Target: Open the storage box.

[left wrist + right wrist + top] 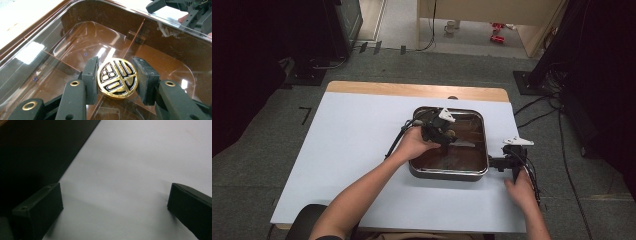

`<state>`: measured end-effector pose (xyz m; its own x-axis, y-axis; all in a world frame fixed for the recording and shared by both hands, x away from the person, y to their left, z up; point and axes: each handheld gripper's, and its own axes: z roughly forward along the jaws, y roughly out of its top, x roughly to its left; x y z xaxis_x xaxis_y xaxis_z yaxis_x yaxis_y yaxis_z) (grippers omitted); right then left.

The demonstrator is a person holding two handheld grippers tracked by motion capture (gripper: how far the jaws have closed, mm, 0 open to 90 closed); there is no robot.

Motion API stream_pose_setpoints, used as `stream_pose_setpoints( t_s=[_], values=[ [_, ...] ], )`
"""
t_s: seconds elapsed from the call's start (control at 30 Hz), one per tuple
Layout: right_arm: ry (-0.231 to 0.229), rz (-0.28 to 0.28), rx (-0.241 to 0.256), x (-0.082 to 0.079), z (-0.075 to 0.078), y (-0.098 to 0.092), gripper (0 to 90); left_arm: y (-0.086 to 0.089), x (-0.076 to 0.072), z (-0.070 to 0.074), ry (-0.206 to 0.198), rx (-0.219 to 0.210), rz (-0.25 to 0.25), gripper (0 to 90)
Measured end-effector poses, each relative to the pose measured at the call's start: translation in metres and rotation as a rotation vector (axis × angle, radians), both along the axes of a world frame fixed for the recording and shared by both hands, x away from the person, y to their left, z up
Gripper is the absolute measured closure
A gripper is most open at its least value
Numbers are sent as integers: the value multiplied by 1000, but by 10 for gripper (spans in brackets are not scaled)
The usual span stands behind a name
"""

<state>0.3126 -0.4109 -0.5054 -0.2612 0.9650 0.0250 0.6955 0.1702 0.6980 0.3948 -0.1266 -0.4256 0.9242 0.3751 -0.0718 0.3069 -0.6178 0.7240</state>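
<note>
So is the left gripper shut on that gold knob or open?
Shut on it: in the left gripper view the left gripper has a jaw pressed against each side of the round gold knob atop the clear lid.

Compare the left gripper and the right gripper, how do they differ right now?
The left gripper is shut on a gold and black disc; the right gripper is open and holds nothing. The left gripper is over the brown tray, while the right gripper is beside the tray, over the white table. Both have black jaws and are hand-held.
</note>
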Motion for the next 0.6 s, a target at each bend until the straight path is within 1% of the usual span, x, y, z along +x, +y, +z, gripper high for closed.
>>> stream_pose_setpoints(
  t_s=[0.13,0.2,0.23,0.27,0.3,0.37,0.43,0.47,0.57,0.6],
  values=[
    [0,1,-1,0,0,0,0,0,1,3,21,6,11,591],
    [-1,1,-1,0,0,0,0,1,3,7,54,5,9,591],
    [1,0,0,0,0,0,0,2,3,9,61,-5,16,591],
    [1,0,0,0,0,0,0,2,3,9,61,-5,16,591],
    [0,0,-1,0,0,0,0,3,3,12,66,-17,13,591],
    [0,0,0,0,0,0,0,5,2,20,53,-37,17,591],
    [0,0,0,0,0,0,0,9,-1,32,24,-45,10,592],
    [0,0,0,0,0,0,0,9,-1,32,24,-45,10,592],
    [0,0,-1,0,0,0,0,16,-5,43,17,-56,5,592],
    [0,1,-1,0,0,0,0,22,-7,48,20,-60,2,591]
  ],
)
